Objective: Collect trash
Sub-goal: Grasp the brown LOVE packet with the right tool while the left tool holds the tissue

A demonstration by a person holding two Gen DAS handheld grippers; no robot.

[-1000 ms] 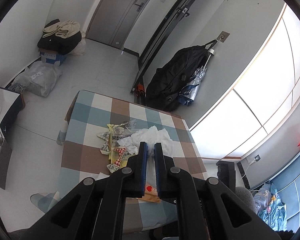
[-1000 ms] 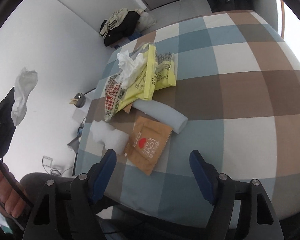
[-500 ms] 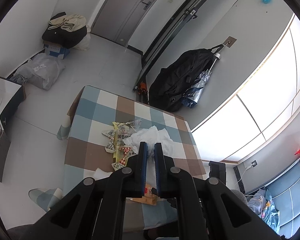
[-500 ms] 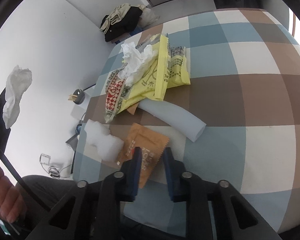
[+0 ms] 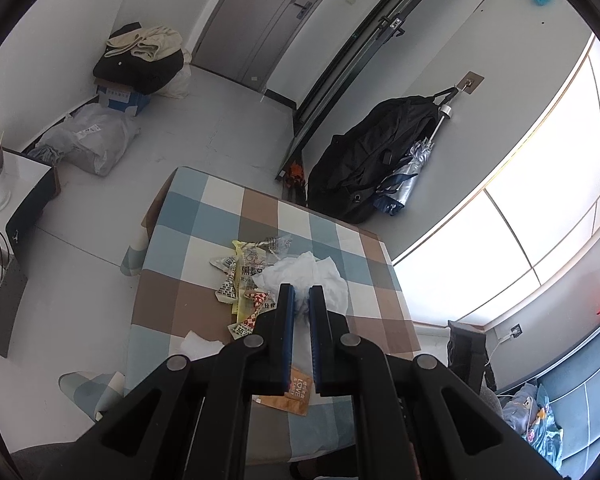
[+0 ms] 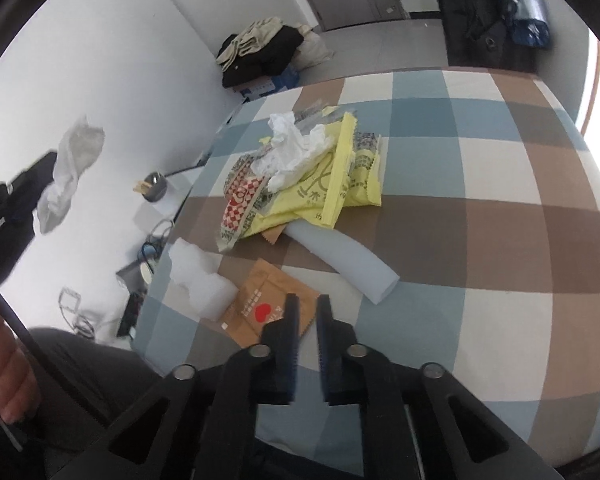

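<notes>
Left wrist high, right low — both see table (image 5: 188, 216).

Wrapper pile (image 6: 300, 184) and foam tube (image 6: 342, 258) crowd the worktop (image 6: 500, 216) from 10 to 12 o'clock; bare cloth lies at 2 o'clock.

Surface: table under checked blue, brown and white tablecloth (image 6: 500, 216).
Near edge: brown sachet with red heart (image 6: 268, 308); white foam lump (image 6: 198, 278) beside it.
Centre: white foam tube (image 6: 344, 260); yellow wrappers (image 6: 332, 184) overlapping, crumpled tissue (image 6: 290, 148) on top.
</notes>
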